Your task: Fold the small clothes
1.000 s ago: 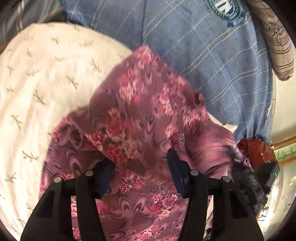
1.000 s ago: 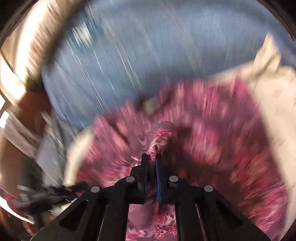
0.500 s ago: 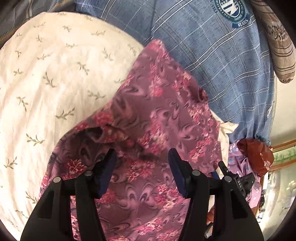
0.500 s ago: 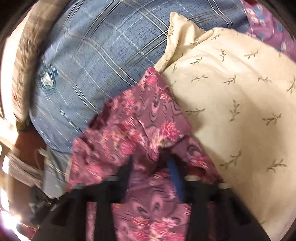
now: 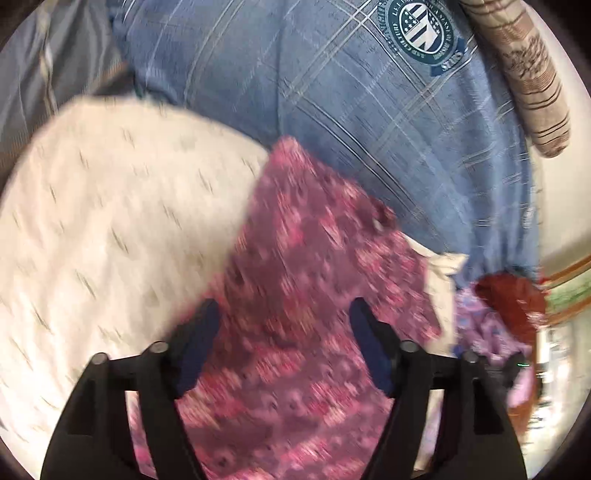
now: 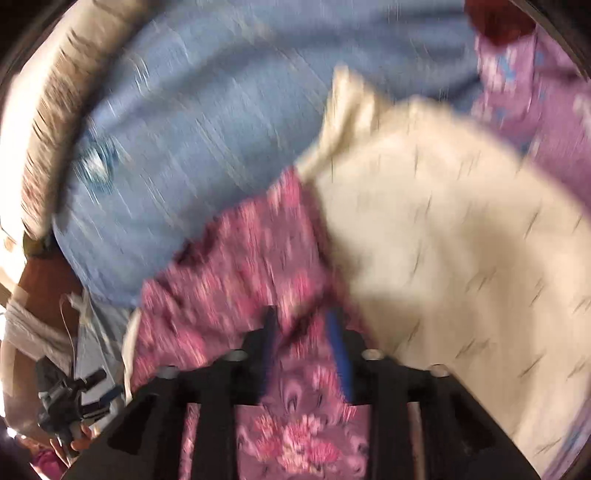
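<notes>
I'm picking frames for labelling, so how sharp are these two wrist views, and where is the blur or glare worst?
Left wrist view: pink floral garment and cream leaf-print cloth smeared by motion, blue checked cloth's crest fairly crisp. Right wrist view: streaked throughout, blown-out glare at the left edge; only the fabric near the right claw reads clearly. Both bend at the rim.

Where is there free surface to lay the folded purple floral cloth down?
The cream leaf-print cushion is bare left of the purple floral cloth, and the blue plaid bedcover is bare beyond it, up to the striped brown bolster. It is crowded by the lilac garment and red-brown item at the right.
</notes>
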`<action>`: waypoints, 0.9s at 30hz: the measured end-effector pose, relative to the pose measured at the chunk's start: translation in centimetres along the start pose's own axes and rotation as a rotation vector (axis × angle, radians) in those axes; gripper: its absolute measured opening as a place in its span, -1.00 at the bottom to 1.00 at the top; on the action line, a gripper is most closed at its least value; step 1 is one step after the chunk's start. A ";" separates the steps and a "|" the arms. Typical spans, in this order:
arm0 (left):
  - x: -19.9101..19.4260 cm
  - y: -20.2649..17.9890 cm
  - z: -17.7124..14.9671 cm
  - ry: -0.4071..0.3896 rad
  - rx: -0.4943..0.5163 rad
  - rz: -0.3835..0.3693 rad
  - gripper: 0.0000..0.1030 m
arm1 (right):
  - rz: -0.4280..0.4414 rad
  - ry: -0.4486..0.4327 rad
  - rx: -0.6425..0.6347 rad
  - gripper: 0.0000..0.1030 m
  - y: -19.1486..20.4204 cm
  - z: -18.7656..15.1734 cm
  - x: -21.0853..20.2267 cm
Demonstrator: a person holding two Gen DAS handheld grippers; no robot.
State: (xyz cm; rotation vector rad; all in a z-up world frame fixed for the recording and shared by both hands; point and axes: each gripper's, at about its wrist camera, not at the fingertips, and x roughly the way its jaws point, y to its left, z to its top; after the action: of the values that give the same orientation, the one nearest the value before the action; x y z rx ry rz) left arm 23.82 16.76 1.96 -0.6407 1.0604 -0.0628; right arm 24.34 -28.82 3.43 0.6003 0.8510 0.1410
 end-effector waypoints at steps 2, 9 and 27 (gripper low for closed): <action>1.6 -0.7 1.5 0.021 0.055 0.091 0.52 | 0.002 -0.050 -0.029 0.53 0.6 1.9 -0.5; 8.6 -1.5 3.5 0.145 0.162 0.256 0.49 | -0.107 0.085 -0.185 0.22 2.8 3.5 7.5; 5.2 1.6 4.0 -0.056 0.160 0.281 -0.40 | -0.045 0.014 -0.168 -0.65 1.4 2.5 6.7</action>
State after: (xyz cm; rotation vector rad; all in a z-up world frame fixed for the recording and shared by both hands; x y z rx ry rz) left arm 29.35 18.11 -1.62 -0.3436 1.0700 0.1130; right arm 30.80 -26.41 0.99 0.4231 0.8562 0.1746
